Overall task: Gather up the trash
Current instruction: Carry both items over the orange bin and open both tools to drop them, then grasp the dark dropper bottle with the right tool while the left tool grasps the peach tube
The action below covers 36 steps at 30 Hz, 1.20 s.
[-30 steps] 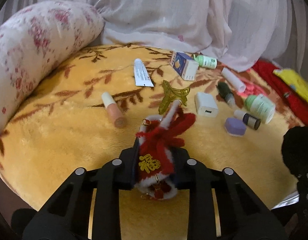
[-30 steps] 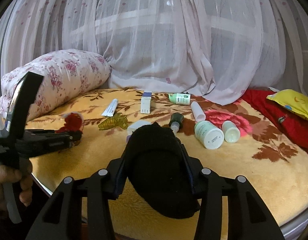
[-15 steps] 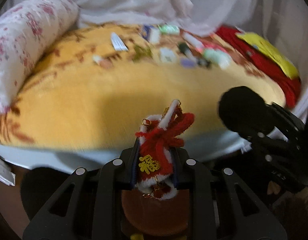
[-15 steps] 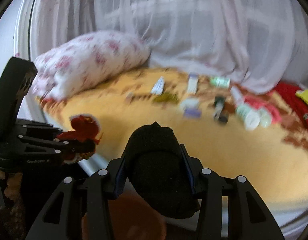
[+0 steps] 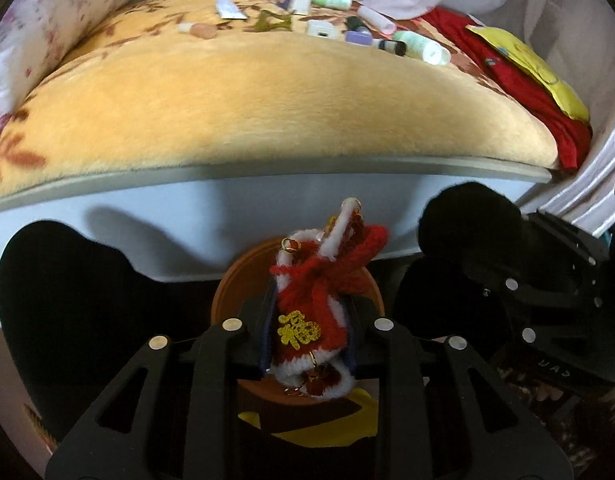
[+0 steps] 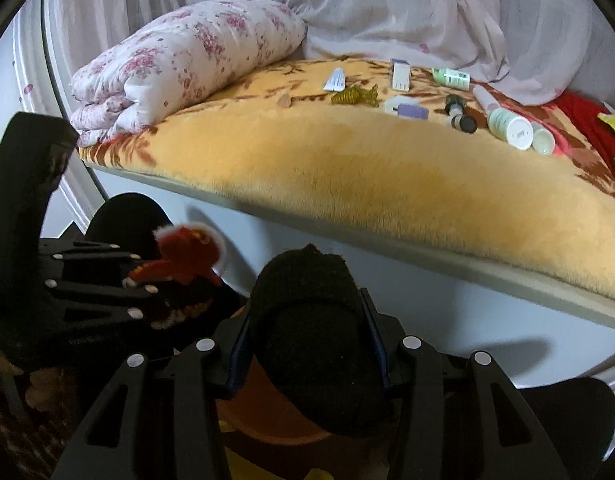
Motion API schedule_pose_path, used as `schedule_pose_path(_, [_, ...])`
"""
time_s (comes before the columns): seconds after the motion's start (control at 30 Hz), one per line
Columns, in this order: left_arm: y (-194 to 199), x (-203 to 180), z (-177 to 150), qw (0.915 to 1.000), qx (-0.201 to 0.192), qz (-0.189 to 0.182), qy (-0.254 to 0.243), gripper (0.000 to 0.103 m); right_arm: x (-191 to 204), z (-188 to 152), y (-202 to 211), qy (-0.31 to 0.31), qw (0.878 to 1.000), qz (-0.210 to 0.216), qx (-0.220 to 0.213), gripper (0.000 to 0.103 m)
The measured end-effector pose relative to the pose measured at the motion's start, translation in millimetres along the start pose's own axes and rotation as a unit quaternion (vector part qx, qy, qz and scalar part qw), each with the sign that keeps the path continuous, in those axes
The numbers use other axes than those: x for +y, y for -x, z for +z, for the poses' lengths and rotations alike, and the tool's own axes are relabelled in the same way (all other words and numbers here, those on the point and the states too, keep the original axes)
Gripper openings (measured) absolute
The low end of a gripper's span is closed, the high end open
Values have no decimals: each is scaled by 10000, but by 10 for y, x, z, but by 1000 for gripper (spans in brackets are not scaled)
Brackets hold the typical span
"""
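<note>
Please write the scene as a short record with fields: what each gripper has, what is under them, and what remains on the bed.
left gripper: fingers opening, red knitted ornament between them
right gripper: fingers closed on black sock
below both: brown bin, partly hidden
place: beside bed edge, off the yellow blanket
remaining on blanket: white tube, small box, green bottles, hair clip
other: floral quilt at bed's far end
</note>
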<state>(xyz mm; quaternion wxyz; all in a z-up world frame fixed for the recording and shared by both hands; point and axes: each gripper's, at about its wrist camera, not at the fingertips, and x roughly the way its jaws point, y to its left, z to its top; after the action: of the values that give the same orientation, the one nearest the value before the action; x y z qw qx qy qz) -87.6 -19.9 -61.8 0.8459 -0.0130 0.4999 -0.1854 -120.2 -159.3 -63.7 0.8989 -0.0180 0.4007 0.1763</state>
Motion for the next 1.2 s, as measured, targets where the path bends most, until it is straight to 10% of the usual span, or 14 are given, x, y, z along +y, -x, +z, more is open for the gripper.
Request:
schedule_pose_path(0.27, [208, 179, -5, 9990, -256, 13, 375, 77, -114, -8, 90, -168, 9997, -3, -176, 65])
schedule_pose_path(0.63, [288, 285, 213, 9969, -648, 151, 412, 79, -325, 266, 159, -228, 9975, -307, -596, 69])
schedule_pose_path(0.97, [215, 337, 746, 9932, -1047, 292, 417, 79, -772, 1274, -268, 67, 9890, -1002, -1090, 69])
schedule_pose_path(1.2, [157, 323, 904, 9925, -1115, 353, 364, 79, -1201, 1767, -865, -128, 9886, -1459, -358, 62])
